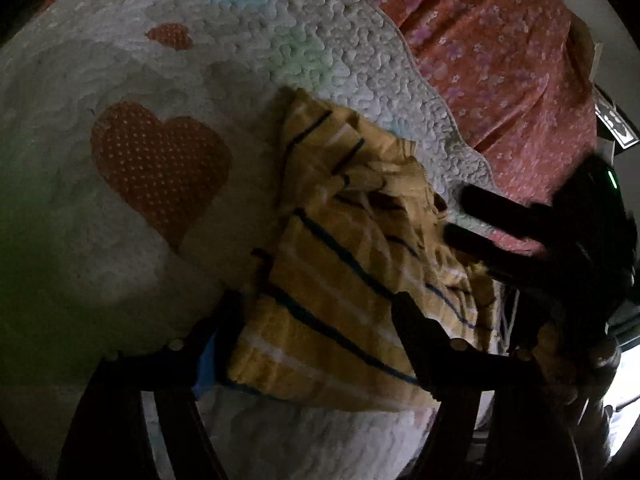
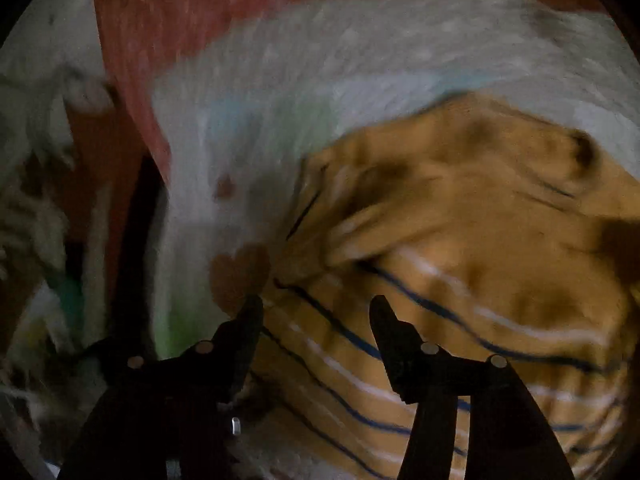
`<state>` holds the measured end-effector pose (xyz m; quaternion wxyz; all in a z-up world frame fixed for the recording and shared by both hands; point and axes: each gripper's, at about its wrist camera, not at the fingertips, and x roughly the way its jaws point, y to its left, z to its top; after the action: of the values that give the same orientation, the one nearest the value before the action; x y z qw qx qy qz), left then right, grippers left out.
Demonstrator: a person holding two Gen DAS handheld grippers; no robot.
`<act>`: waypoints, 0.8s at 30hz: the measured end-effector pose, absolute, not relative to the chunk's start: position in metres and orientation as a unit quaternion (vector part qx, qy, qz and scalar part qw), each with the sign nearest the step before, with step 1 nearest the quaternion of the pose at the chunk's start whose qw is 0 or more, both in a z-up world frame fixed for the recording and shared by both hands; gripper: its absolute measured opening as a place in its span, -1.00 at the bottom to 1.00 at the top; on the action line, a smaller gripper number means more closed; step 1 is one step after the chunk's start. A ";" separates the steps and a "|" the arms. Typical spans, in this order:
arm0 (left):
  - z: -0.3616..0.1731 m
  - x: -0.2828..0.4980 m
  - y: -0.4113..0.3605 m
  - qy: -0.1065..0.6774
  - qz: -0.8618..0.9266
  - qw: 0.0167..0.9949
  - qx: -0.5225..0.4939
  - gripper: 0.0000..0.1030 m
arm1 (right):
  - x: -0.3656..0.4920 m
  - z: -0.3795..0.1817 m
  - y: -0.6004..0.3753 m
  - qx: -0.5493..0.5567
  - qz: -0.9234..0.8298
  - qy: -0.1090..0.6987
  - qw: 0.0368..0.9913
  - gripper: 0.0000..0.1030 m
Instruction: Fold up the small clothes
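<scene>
A small yellow garment (image 1: 344, 264) with dark blue and white stripes lies bunched on a white quilted mat (image 1: 120, 220) with red hearts. My left gripper (image 1: 316, 316) is open, its jaws wide apart over the garment's near edge. My right gripper shows in the left wrist view (image 1: 456, 216) at the garment's right side, its two dark fingers a little apart. In the right wrist view, which is blurred, the garment (image 2: 460, 264) fills the right half and my right gripper (image 2: 316, 304) is open just above its striped edge.
The mat (image 2: 280, 100) lies on a red floral bedsheet (image 1: 500, 52). The mat's wavy edge runs diagonally at the right. Blurred white and dark items (image 2: 40, 200) sit at the left of the right wrist view.
</scene>
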<state>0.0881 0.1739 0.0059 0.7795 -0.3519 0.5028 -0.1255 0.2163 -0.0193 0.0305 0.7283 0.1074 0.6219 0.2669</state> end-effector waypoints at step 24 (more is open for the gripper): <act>0.027 0.088 0.148 0.508 -0.159 0.758 -0.375 -0.64 | 0.207 0.041 0.052 -0.174 0.208 0.575 0.772 -0.74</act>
<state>0.0876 0.1479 0.0271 0.7585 -0.3754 0.5084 -0.1589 0.2074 0.0524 0.0407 0.7719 -0.1738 0.5749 0.2083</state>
